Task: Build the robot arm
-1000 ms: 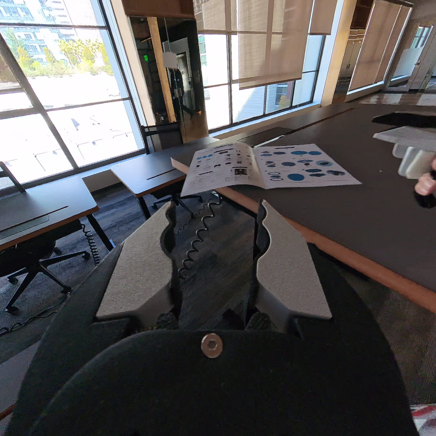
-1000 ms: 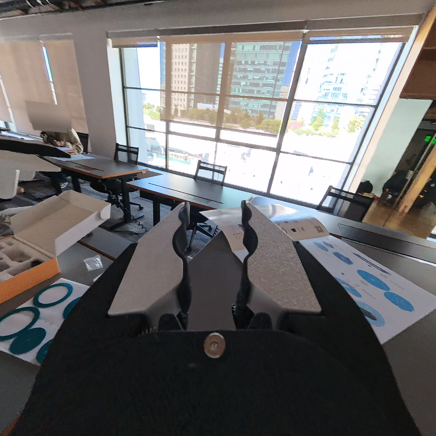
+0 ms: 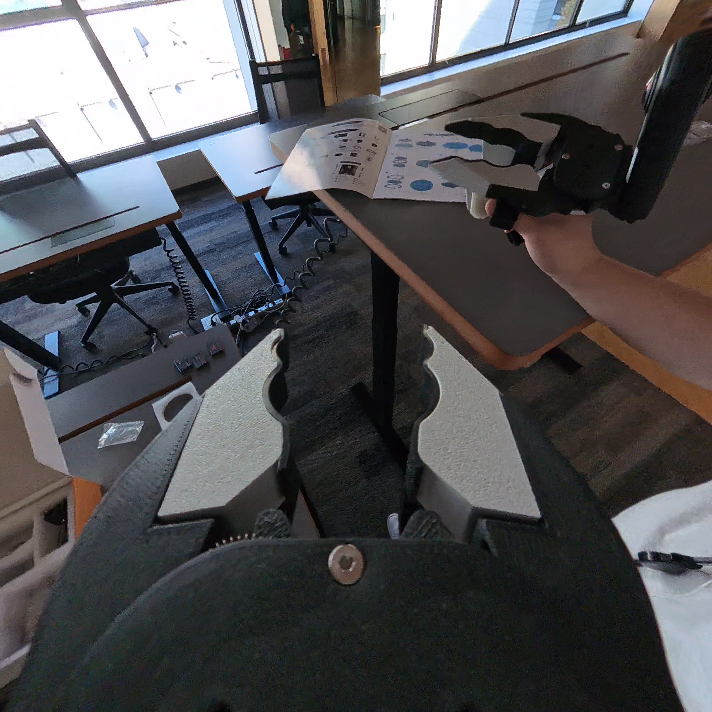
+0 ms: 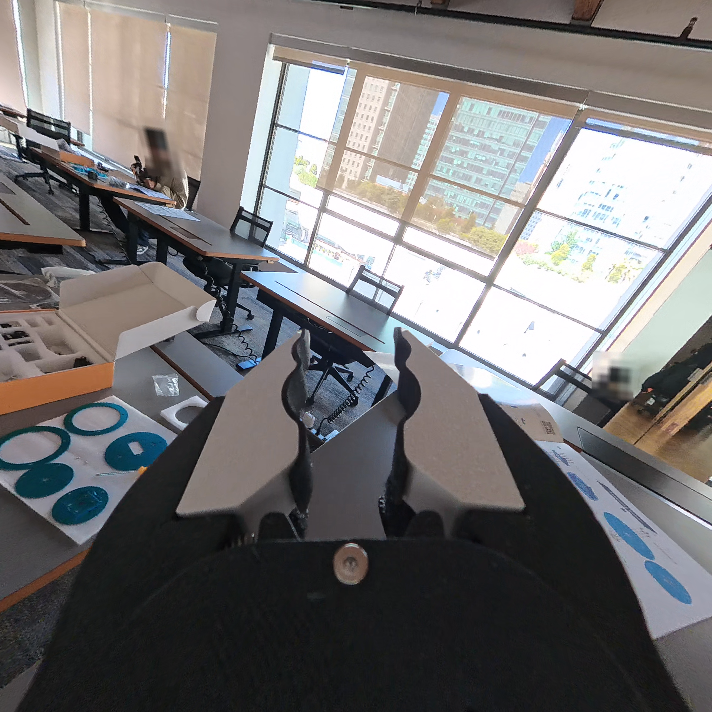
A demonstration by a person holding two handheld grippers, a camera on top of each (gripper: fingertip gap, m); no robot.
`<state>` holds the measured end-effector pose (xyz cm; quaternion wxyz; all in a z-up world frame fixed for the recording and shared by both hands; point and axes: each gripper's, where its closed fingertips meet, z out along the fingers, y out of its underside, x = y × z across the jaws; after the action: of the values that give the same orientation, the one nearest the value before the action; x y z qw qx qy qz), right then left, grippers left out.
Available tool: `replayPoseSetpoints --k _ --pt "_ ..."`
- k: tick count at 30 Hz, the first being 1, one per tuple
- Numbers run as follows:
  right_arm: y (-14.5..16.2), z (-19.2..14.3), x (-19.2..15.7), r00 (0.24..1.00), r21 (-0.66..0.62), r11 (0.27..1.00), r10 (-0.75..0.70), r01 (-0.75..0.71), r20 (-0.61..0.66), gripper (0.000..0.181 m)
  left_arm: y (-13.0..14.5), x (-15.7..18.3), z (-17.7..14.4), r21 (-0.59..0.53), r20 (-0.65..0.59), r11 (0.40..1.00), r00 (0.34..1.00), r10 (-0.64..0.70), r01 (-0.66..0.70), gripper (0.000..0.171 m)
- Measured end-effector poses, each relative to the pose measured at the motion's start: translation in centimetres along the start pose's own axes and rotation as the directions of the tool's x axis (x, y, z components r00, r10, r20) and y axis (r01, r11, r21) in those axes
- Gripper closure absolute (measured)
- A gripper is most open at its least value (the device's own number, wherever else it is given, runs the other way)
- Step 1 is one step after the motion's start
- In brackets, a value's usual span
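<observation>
grey left gripper (image 3: 352, 343) dropped below desk (image 3: 443, 246), right gripper (image 3: 443, 144) now over booklet (image 3: 346, 158)

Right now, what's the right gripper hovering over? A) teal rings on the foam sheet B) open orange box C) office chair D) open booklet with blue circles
D: in the left wrist view the right gripper hangs open over the open booklet on the dark table.

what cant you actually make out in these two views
- Open booklet, right wrist view: the right gripper covers its near part.
- Orange box, right wrist view: cut off by the left edge; contents too small.
- Small clear bag, left wrist view: contents too small.
- Left gripper: open, holds nothing.
</observation>
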<state>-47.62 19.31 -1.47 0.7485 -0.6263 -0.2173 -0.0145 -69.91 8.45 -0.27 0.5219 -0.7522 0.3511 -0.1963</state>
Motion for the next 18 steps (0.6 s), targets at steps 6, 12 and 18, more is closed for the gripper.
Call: replayPoseSetpoints --k 6,12,18 --pt "-1.4 -0.4 -0.8 1.0 0.046 0.999 0.01 -0.012 0.027 0.138 -5.1 2.5 2.5 0.044 -0.066 0.998 0.996 0.052 -0.05 0.105" --pt "-2.5 -1.3 -0.6 0.999 0.098 0.994 0.041 -0.043 0.02 0.138 -7.6 6.8 6.4 0.069 -0.191 0.987 0.969 0.157 -0.146 0.103" --pt "-1.2 -0.7 -0.2 1.0 0.036 0.999 0.005 -0.005 -0.007 0.138 -8.1 8.6 10.2 0.191 -0.341 0.969 0.915 0.217 -0.158 0.103"
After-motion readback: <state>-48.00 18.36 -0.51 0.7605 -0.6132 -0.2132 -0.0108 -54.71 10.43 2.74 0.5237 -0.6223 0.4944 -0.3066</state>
